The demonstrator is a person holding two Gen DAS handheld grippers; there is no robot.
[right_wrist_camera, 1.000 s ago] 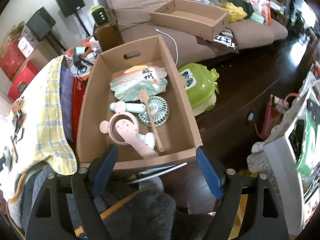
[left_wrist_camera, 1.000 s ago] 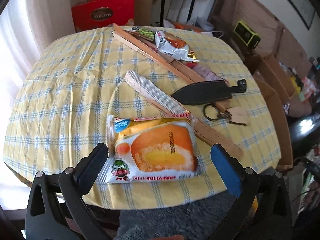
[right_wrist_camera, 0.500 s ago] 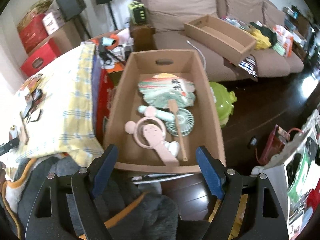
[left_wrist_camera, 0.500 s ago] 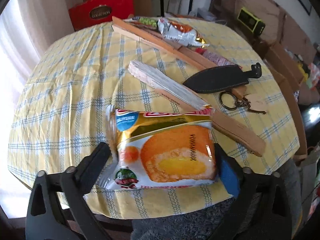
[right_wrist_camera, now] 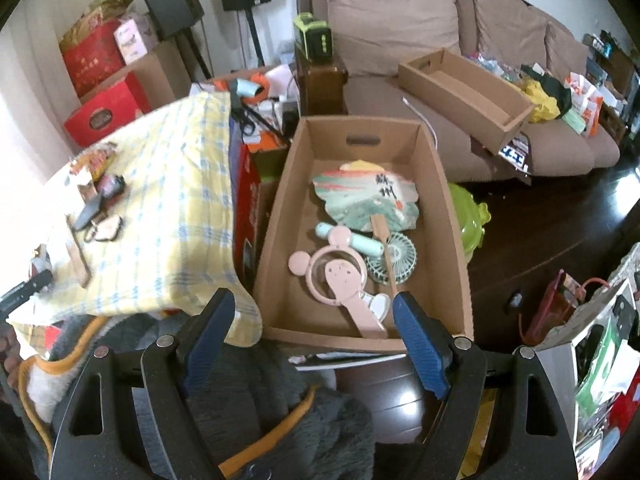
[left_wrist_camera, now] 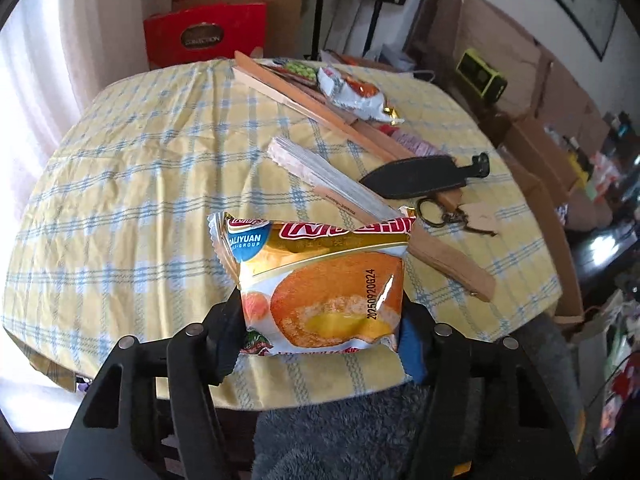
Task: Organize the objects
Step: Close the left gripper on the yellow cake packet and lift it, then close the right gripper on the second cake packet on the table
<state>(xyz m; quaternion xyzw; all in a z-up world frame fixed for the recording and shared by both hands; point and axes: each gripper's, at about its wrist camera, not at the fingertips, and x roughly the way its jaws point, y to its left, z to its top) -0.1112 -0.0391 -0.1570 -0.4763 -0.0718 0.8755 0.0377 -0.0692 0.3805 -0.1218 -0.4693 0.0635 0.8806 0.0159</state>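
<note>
An orange-and-gold cake packet stands tilted up off the yellow checked tablecloth near the table's front edge. My left gripper is closing on it, and its pads press the packet's two sides. In the right wrist view, my right gripper hangs open and empty above the near end of a cardboard box beside the table. In the box lie a painted paper fan, a pink hand fan and a small green fan.
Farther back on the cloth lie a folded paper fan, a black sheath, keys, a long wooden fan and snack packets. A second cardboard box rests on the sofa. A green object sits on the floor.
The left jaws came in from wide open onto the cake packet's sides, and the packet rose from flat to tilted up. The right gripper swung so the table shows more.
</note>
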